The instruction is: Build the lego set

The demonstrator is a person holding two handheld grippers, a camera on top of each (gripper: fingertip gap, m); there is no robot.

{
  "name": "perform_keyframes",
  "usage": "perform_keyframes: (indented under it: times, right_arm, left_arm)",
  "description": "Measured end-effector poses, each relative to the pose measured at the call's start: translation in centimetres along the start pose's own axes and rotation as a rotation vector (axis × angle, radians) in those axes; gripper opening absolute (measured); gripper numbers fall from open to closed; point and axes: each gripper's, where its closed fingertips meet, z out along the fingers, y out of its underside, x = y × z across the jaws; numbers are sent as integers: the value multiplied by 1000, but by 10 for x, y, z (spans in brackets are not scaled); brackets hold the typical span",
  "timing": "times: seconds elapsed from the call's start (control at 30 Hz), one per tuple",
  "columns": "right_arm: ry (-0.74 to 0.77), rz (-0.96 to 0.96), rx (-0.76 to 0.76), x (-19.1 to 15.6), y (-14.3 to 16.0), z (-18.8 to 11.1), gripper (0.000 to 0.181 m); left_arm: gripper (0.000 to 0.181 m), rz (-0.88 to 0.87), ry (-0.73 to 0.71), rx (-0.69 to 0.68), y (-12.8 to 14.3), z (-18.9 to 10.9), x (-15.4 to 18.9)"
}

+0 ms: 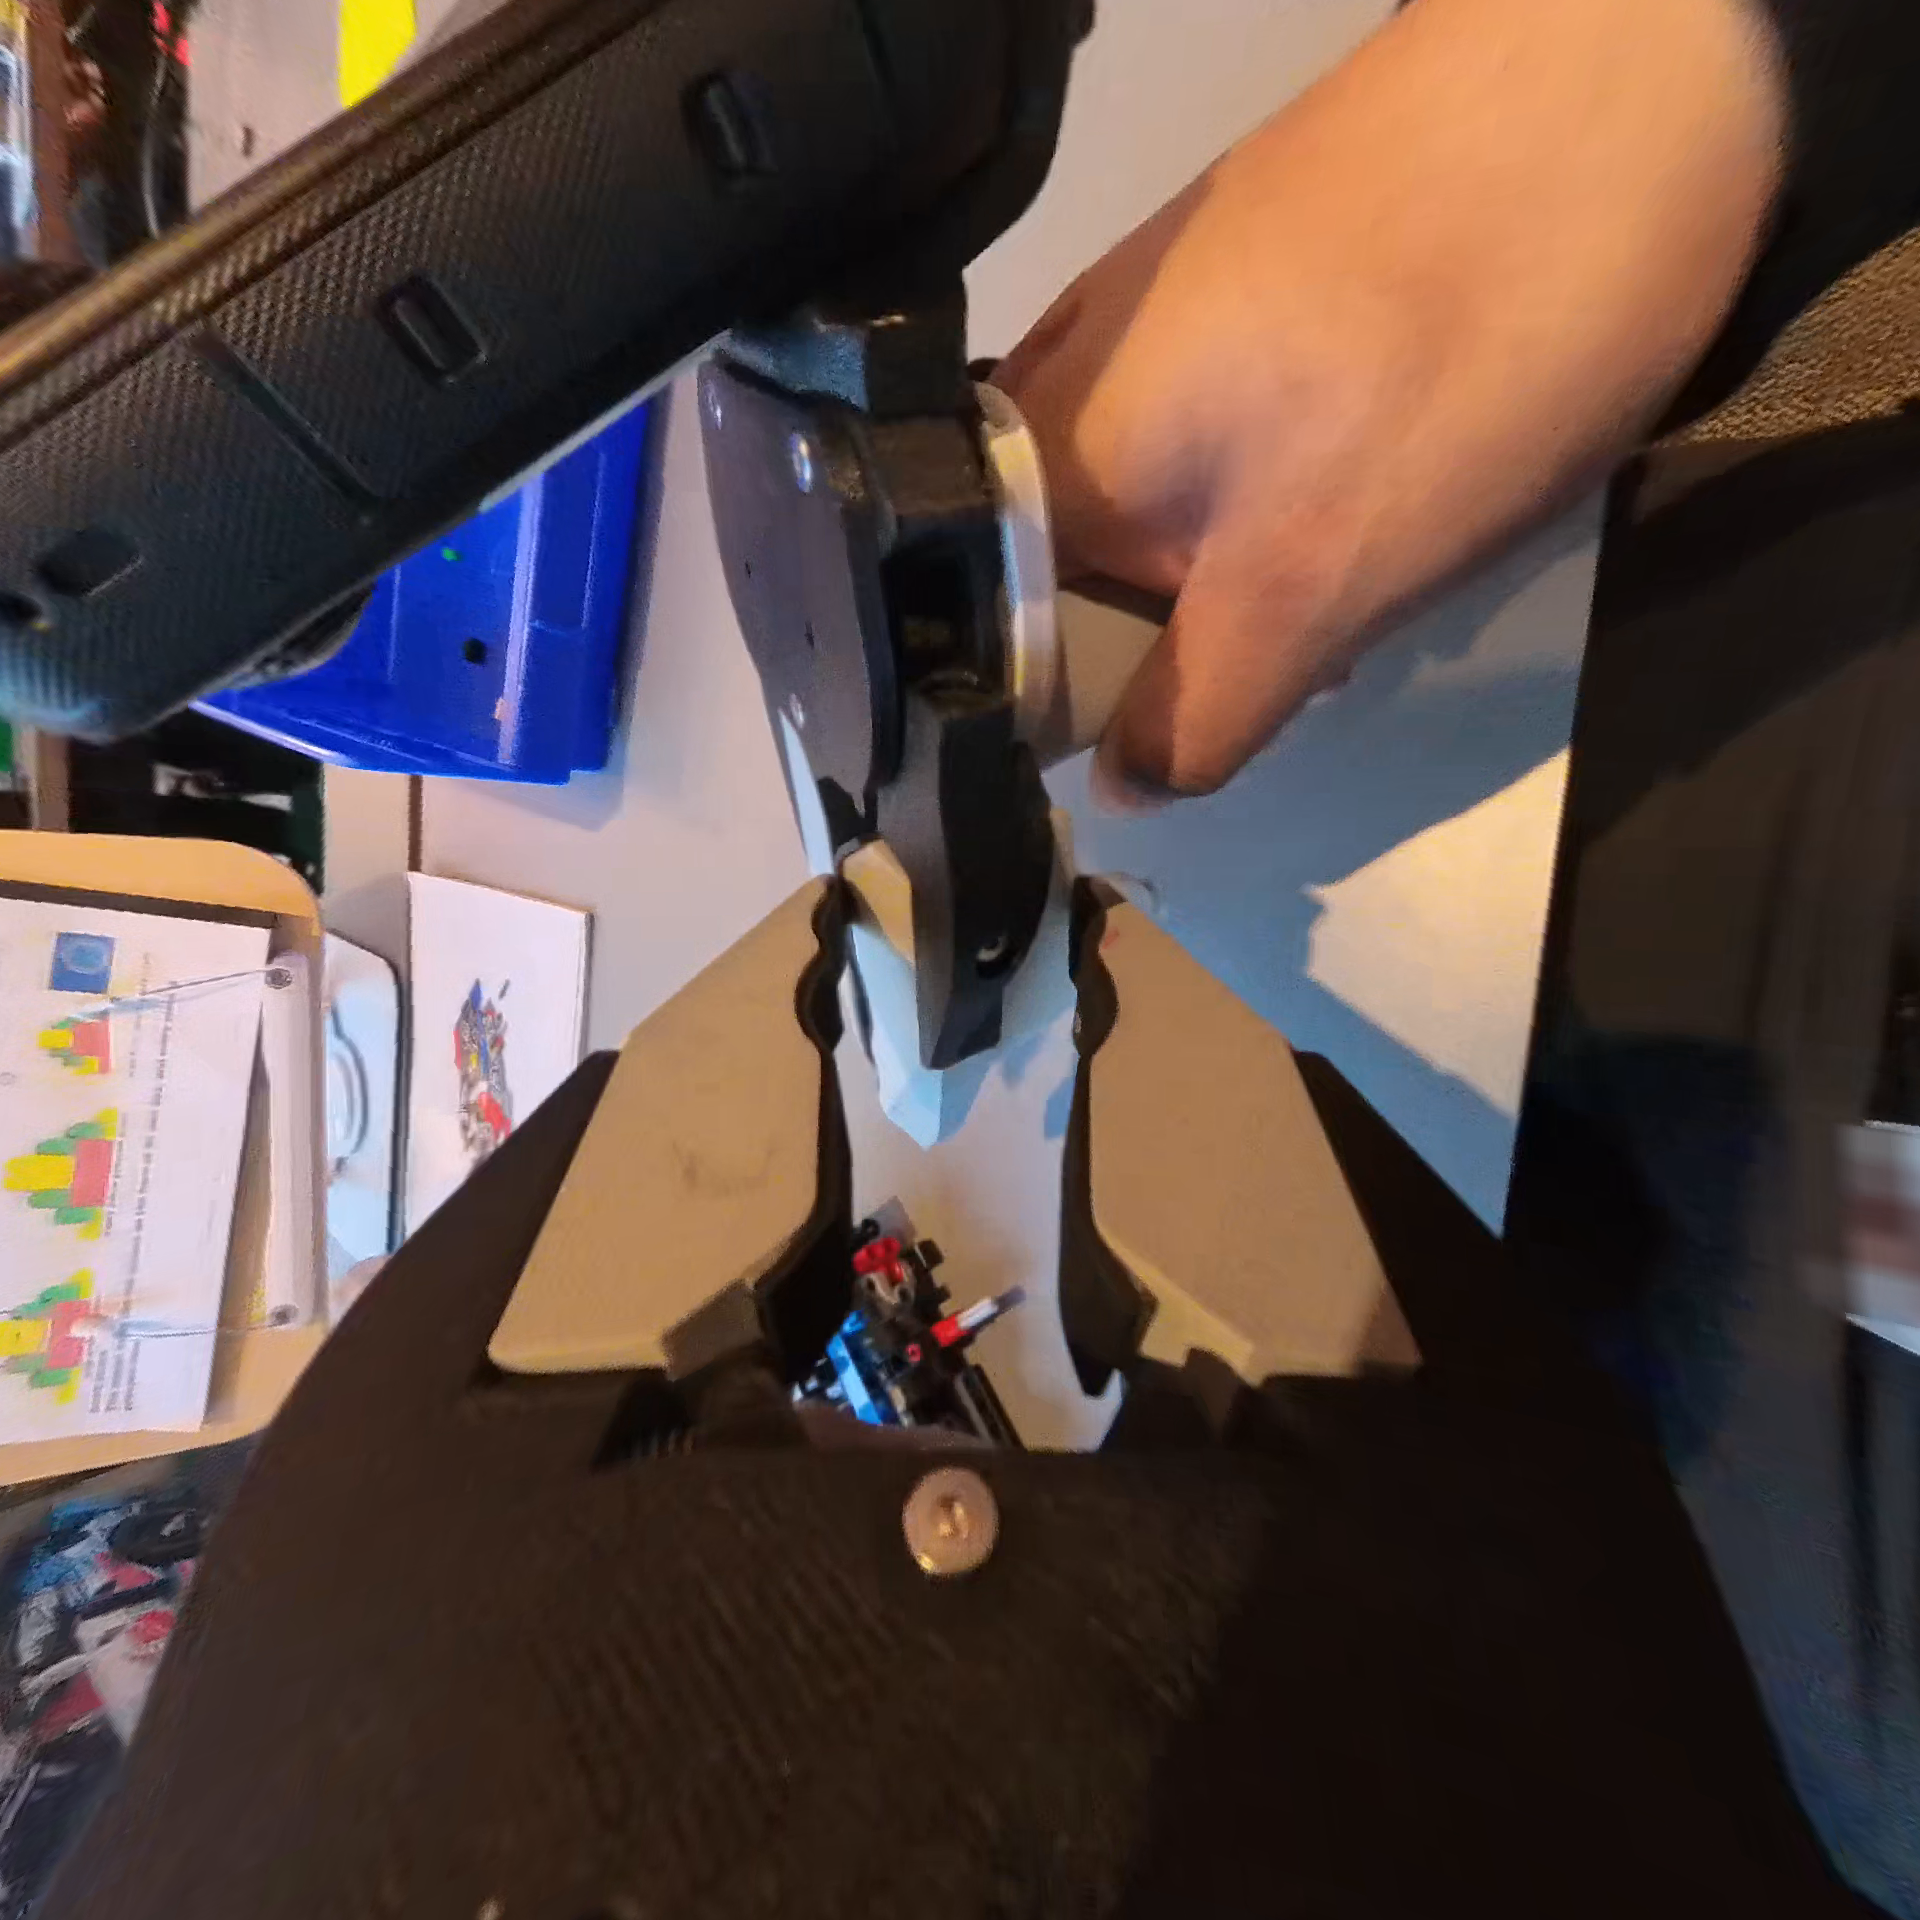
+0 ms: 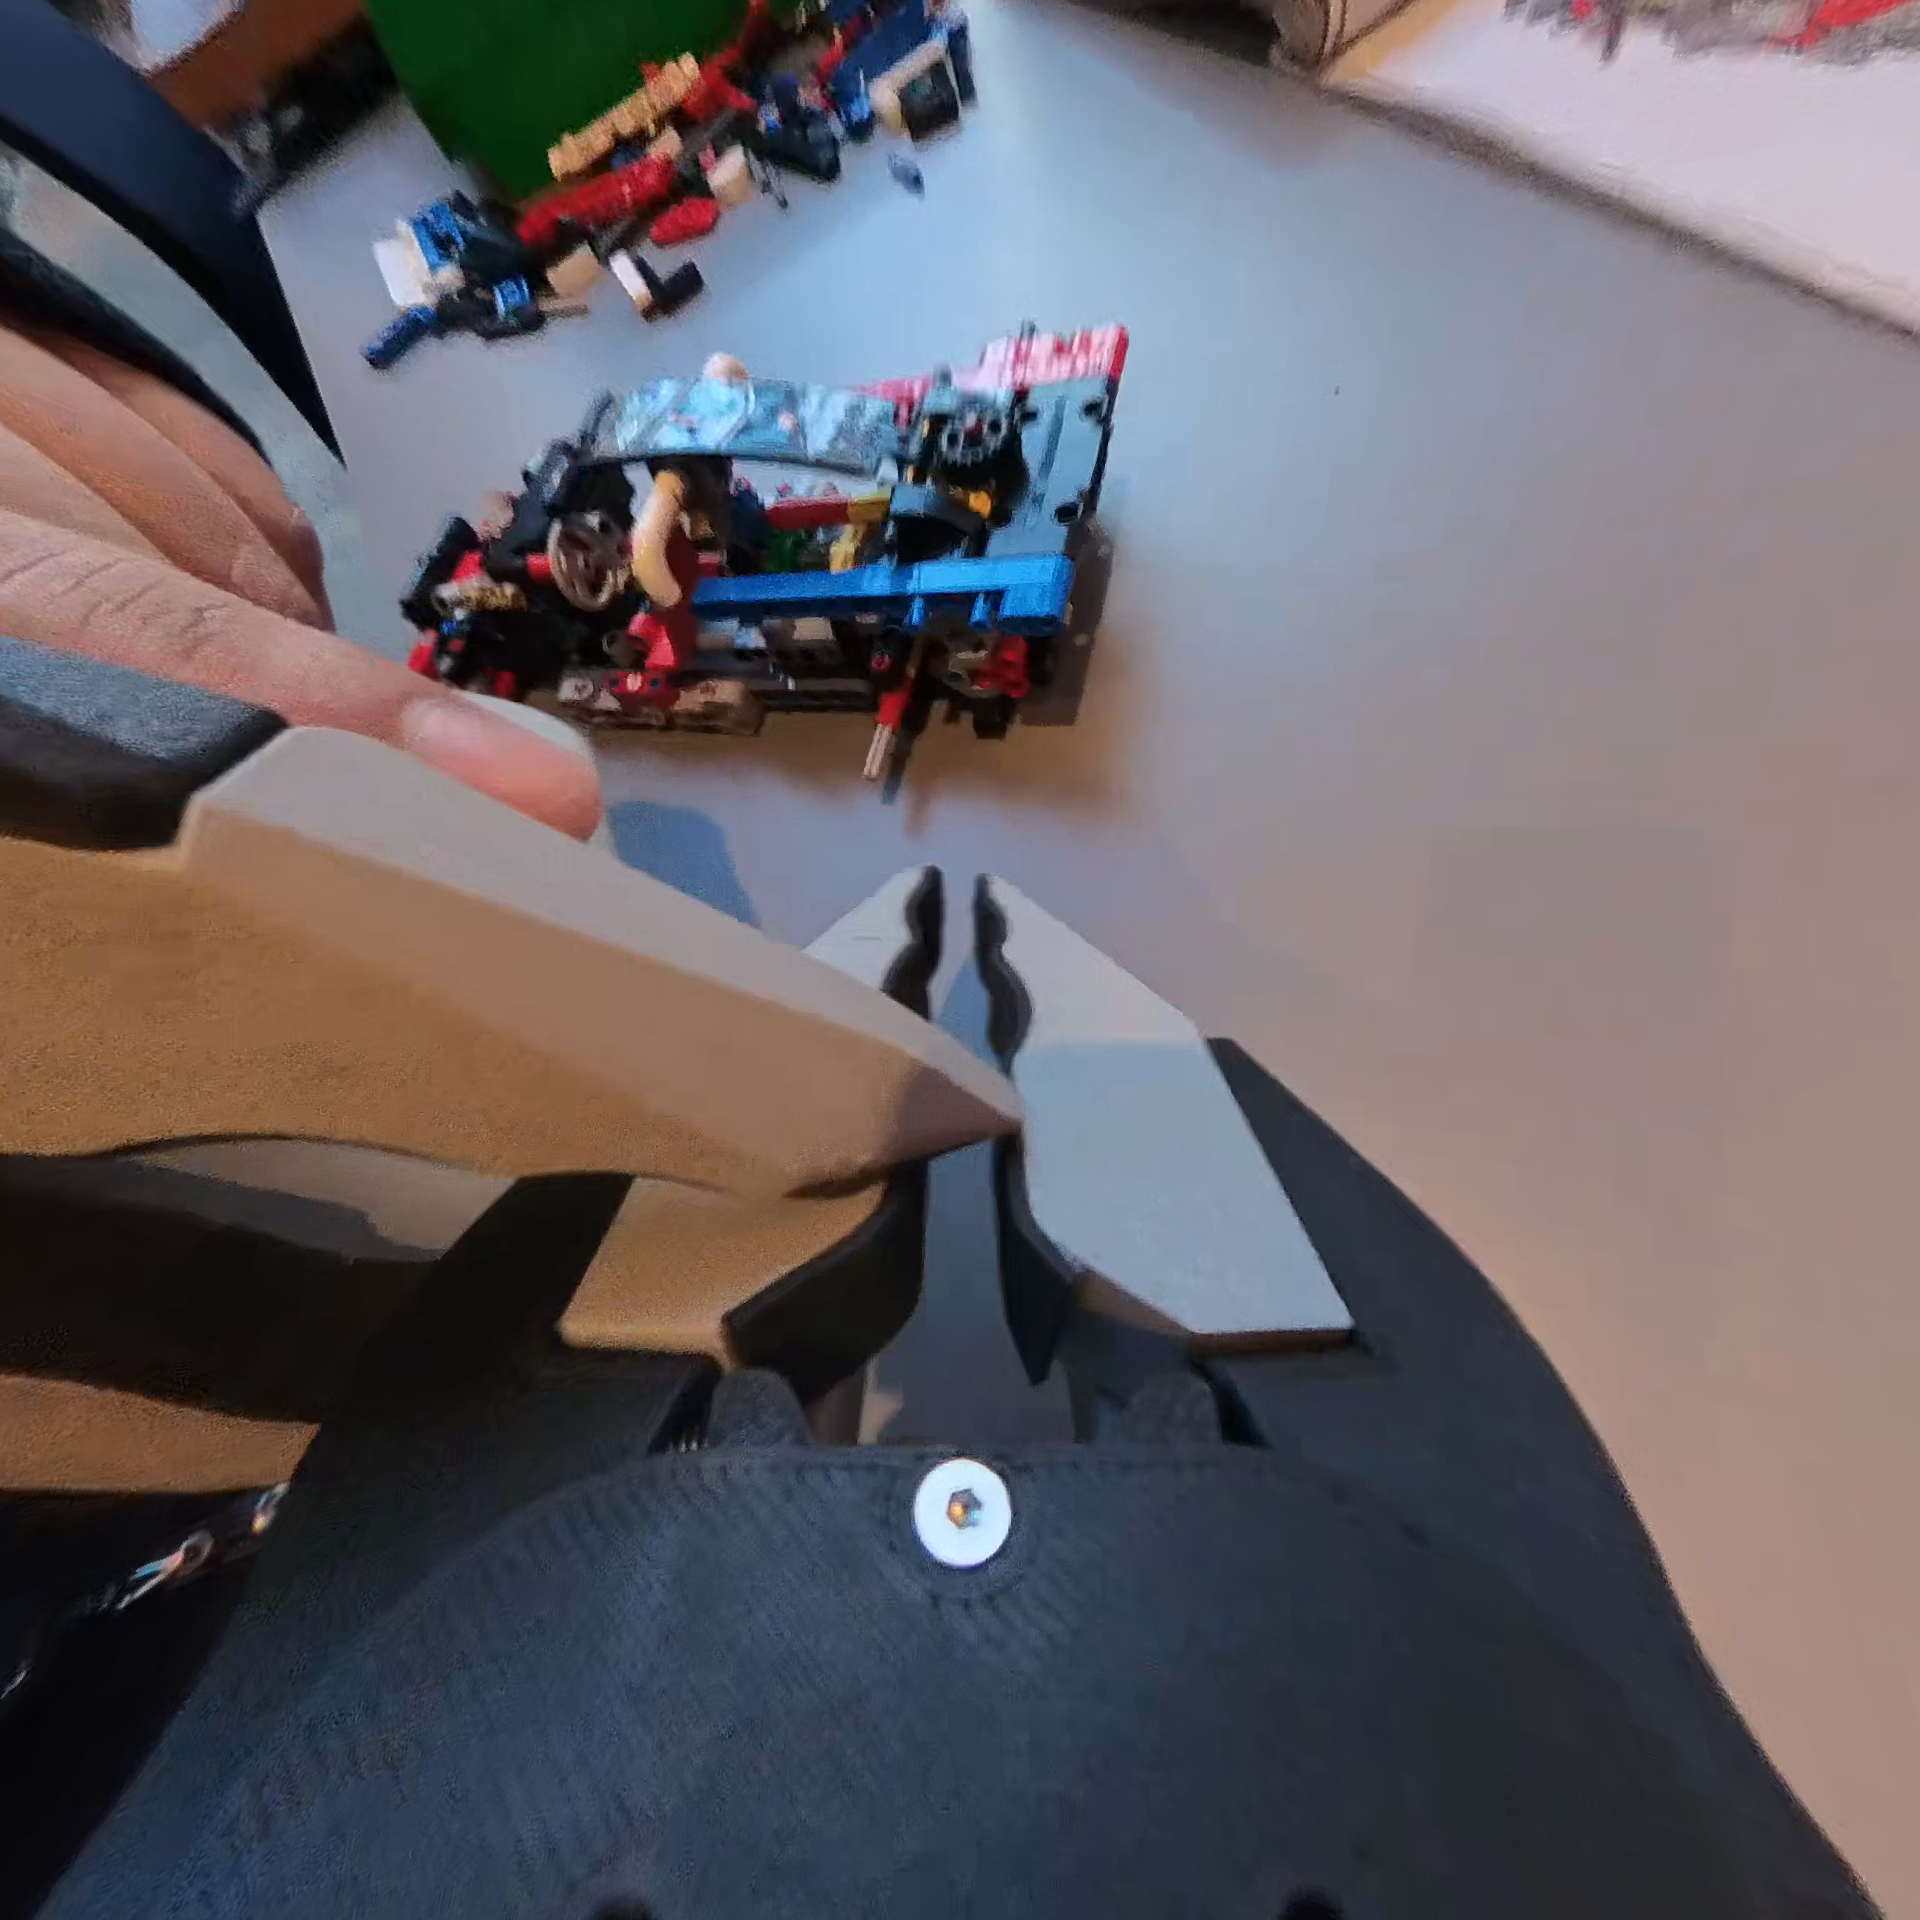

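Observation:
The part-built lego model (image 2: 769, 551), blue, black and red, lies on the pale table (image 2: 1455, 727) ahead of my right gripper (image 2: 954, 885). The right gripper is shut, with nothing seen between its pads, and hovers short of the model. My left gripper (image 1: 956, 904) is open and holds nothing. The right gripper's fingertips (image 1: 940, 1070) reach down between the left gripper's fingers. One left finger (image 2: 468, 987) crosses over the right gripper in the right wrist view. Part of the model (image 1: 894, 1340) shows low between the left fingers.
A pile of loose lego pieces (image 2: 644, 197) lies beyond the model beside a green object (image 2: 540, 73). A blue bin (image 1: 499, 623), a picture booklet (image 1: 488, 1049) and an instruction sheet (image 1: 114, 1164) lie at the left. A hand (image 1: 1351, 416) grips the right gripper's handle. Across from one pair of fingers to the other is roughly 8 cm.

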Motion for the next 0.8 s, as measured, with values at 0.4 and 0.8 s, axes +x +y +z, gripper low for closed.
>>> perform_keyframes:
  times: [0.4,0.8]
  right_arm:
    - [149,-14,-111,37,10,13,81]
    - [-82,216,-63,34,1,6,70]
  left_arm:
    - [39,9,25,-171,14,14,1]
    - [41,-92,36,-71,-2,26,-17]
